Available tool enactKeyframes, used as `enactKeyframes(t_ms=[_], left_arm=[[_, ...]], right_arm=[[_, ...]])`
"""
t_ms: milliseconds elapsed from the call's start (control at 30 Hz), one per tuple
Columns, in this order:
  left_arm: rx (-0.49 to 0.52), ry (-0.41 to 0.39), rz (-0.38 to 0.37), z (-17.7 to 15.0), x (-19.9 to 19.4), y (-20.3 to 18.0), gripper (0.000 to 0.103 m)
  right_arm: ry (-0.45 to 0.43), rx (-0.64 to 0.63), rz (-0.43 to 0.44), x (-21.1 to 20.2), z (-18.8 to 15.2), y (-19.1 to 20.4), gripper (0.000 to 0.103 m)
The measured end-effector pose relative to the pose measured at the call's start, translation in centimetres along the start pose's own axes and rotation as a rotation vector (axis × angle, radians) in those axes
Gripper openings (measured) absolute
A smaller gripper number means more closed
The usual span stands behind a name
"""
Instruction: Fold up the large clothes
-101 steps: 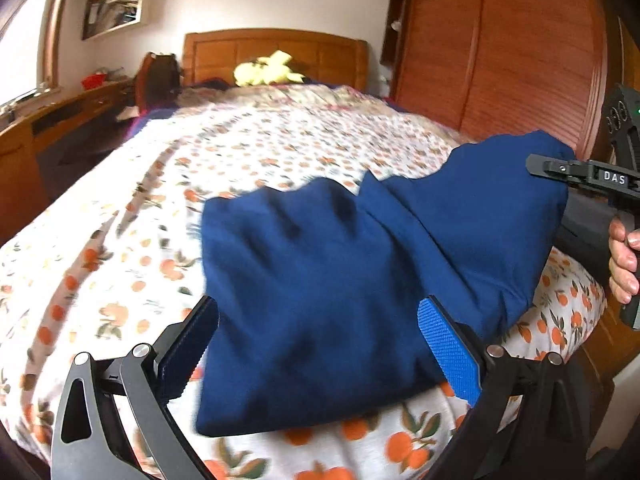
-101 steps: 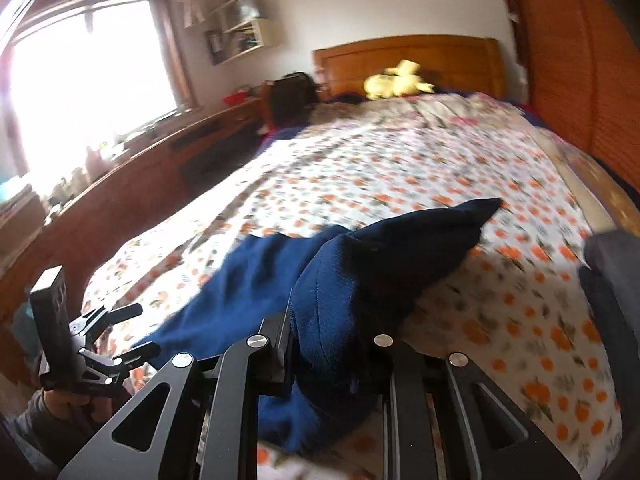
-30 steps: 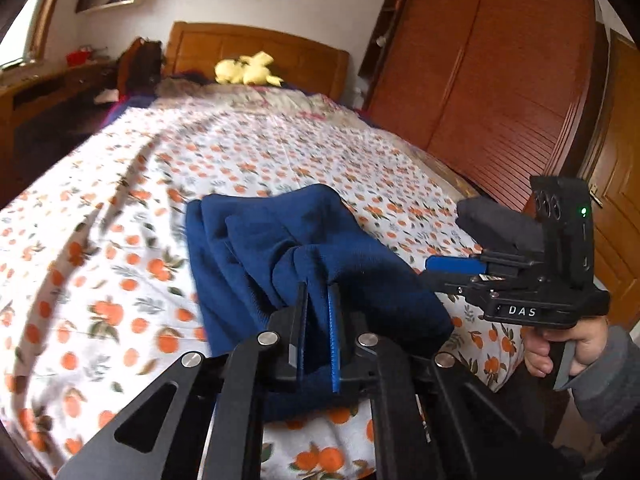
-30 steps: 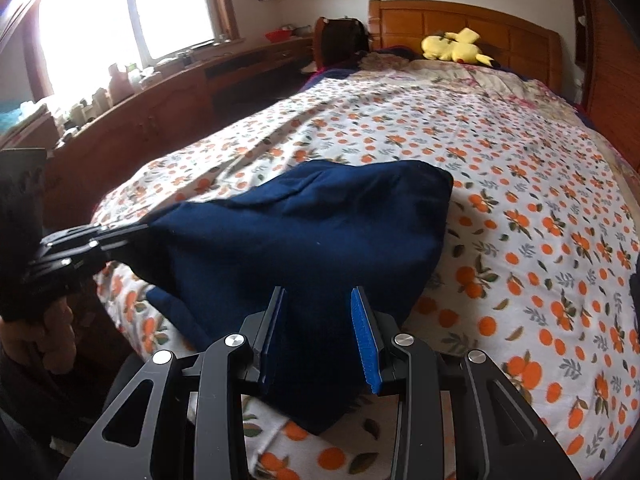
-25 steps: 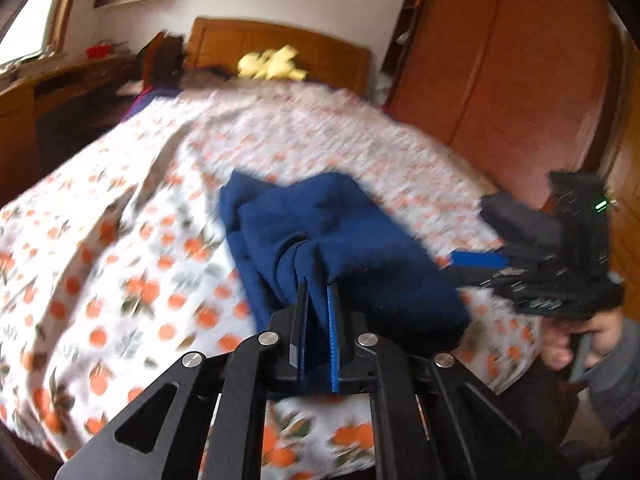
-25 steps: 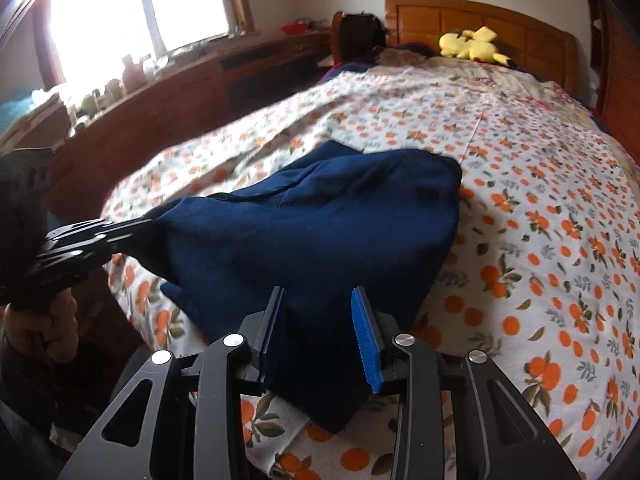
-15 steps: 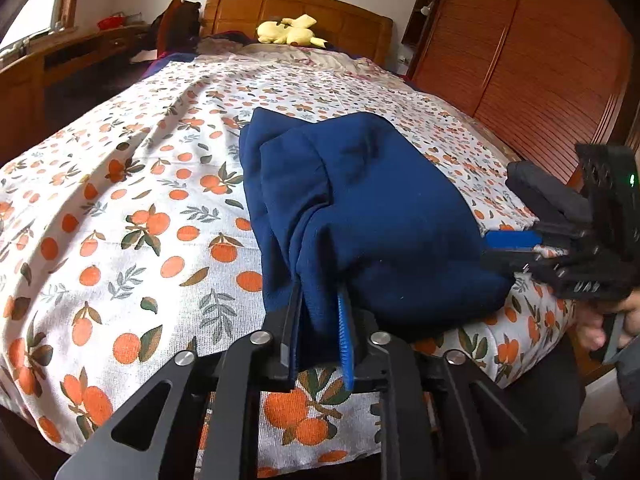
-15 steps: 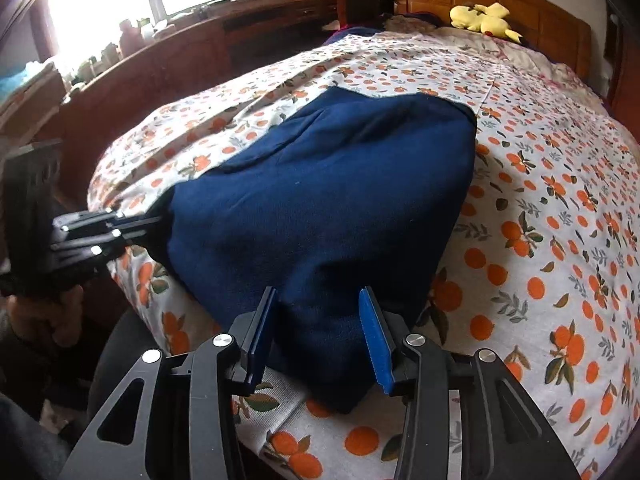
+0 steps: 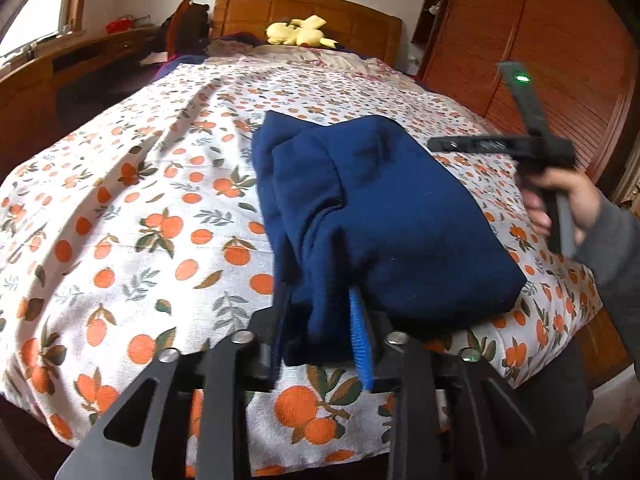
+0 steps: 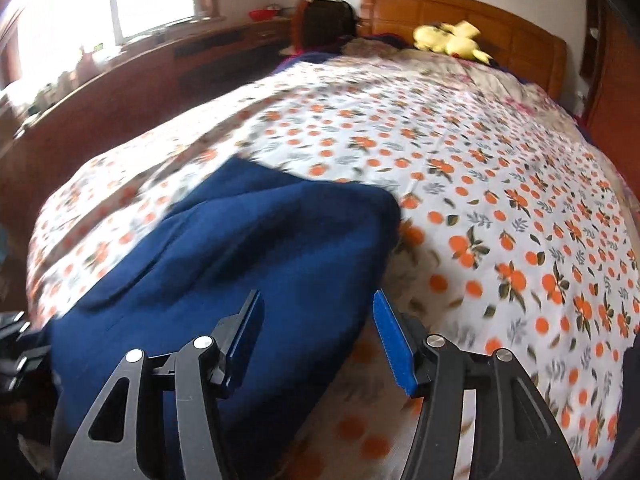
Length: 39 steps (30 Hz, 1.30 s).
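A folded navy blue garment (image 9: 380,208) lies near the foot of the bed on an orange-print sheet (image 9: 120,208). My left gripper (image 9: 320,336) is partly open around the garment's near corner, cloth still between its blue pads. My right gripper (image 10: 318,340) is open and empty, lifted just above the garment's near right edge (image 10: 240,264). In the left wrist view the right gripper (image 9: 500,146) hangs in the air right of the garment, held by a hand.
A yellow plush toy (image 9: 298,32) lies by the wooden headboard (image 9: 304,12). A wooden wardrobe (image 9: 540,52) stands to the right of the bed. A long wooden desk (image 10: 132,68) runs under the window on the left.
The garment was set down flat on the bed. My right gripper opened wider and lifted off it. My left gripper's jaws loosened from a tight pinch to a partly open gap.
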State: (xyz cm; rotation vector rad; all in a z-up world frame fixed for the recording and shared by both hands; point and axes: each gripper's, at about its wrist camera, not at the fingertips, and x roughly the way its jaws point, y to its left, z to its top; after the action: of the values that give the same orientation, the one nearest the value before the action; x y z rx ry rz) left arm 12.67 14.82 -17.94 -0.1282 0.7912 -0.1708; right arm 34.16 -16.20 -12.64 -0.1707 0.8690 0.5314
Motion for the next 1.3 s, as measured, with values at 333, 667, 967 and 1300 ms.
enactKeyframes(t_ms=[333, 667, 967, 1300], left_arm=[[-0.002, -0.006, 0.024, 0.0, -1.7, 0.9, 0.05], [-0.002, 0.016, 0.017, -1.4, -2.7, 0.7, 0.052], [-0.023, 0.068, -0.01, -2.2, 0.4, 0.3, 0.052], [-0.04, 0.061, -0.023, -2.3, 1.5, 0.3, 0.04]], right_arm=[[0.131, 0.179, 0.044, 8.4, 3.3, -4.7, 0.07], [0.179, 0.288, 0.15, 9.6, 2.4, -5.9, 0.07], [0.176, 0.297, 0.134, 9.6, 2.2, -5.7, 0.07], [0.172, 0.33, 0.214, 9.6, 2.0, -5.7, 0.048]])
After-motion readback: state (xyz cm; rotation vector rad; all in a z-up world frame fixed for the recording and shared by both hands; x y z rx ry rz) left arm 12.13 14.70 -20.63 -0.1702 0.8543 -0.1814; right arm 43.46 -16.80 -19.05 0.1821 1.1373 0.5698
